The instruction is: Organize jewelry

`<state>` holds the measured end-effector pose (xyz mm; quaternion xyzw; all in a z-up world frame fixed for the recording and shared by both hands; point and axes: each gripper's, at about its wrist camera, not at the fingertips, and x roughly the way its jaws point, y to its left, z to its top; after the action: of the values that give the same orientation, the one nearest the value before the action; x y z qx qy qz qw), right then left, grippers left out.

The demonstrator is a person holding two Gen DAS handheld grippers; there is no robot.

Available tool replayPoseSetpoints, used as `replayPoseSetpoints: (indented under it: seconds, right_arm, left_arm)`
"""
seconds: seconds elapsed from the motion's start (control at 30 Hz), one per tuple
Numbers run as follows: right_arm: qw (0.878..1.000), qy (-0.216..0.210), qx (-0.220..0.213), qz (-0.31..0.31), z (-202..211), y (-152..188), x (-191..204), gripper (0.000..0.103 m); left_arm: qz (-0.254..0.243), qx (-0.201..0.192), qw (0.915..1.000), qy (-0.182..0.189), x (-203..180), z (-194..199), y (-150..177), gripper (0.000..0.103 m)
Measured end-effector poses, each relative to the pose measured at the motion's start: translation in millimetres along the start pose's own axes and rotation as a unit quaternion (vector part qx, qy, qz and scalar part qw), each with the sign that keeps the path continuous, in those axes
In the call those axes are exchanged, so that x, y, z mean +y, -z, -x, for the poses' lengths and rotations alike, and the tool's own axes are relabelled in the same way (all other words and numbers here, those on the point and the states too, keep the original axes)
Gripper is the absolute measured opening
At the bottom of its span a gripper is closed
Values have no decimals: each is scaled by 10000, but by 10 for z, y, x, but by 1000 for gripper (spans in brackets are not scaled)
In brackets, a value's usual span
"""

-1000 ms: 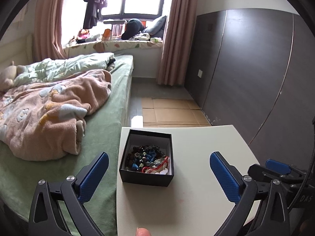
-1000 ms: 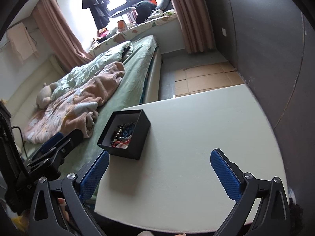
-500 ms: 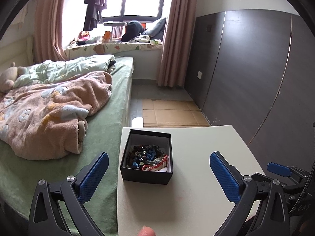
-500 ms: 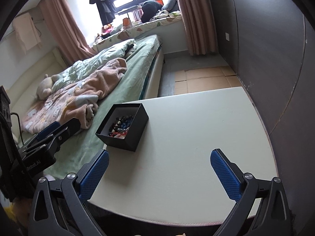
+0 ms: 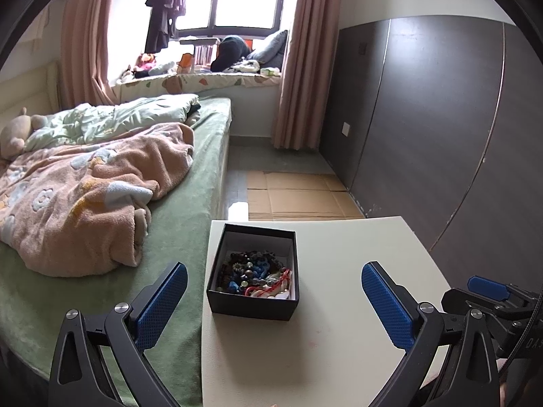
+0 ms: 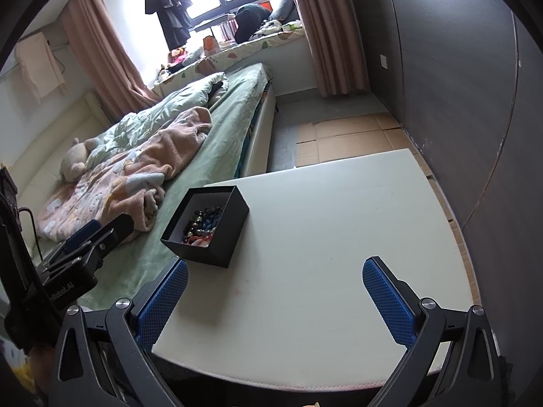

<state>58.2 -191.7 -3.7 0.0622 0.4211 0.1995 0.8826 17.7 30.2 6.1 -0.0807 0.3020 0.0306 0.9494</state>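
Observation:
An open black box [image 5: 253, 303] sits near the left edge of a white table [image 5: 339, 339]. It holds a tangle of jewelry [image 5: 254, 276]: dark, blue and red beads. The box also shows in the right wrist view [image 6: 217, 251], with the jewelry [image 6: 202, 225] inside. My left gripper [image 5: 271, 298] is open and empty, hovering in front of the box. My right gripper [image 6: 275, 296] is open and empty, above the table's near part, right of the box. The left gripper's body shows in the right wrist view [image 6: 81, 254].
A bed [image 5: 183, 224] with a green sheet and a pink blanket [image 5: 85, 196] lies against the table's left side. A dark wall panel [image 5: 441, 135] stands to the right. Cardboard sheets [image 5: 295, 196] lie on the floor beyond the table.
Both grippers have drawn back and risen slightly, so the box looks a little farther away. The right wrist view has tilted. Both stay open and empty.

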Motion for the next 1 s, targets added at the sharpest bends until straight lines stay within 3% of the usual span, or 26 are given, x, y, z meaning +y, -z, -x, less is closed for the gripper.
replayPoseSetpoints:
  seconds: [1.0]
  right_arm:
    - [10000, 1, -11, -41, -19, -17, 5, 103]
  left_arm:
    - [16, 3, 10000, 5, -43, 51, 13, 103]
